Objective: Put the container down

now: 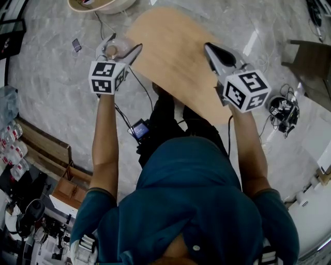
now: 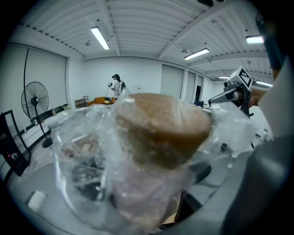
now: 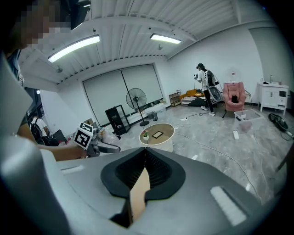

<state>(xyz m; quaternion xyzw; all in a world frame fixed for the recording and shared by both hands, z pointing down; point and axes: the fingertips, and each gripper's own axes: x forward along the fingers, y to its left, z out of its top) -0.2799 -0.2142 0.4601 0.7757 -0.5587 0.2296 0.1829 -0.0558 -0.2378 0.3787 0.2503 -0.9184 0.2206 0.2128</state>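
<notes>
Container [image 2: 156, 151], blurred at close range, between jaws of left tool [image 1: 123, 46]

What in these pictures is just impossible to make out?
- Left gripper view: what the clear plastic container holds; blurred, too close.
- Head view: legs of the light wooden table, hidden under its top.
- Head view: the cream round object, cut off by the top edge.
</notes>
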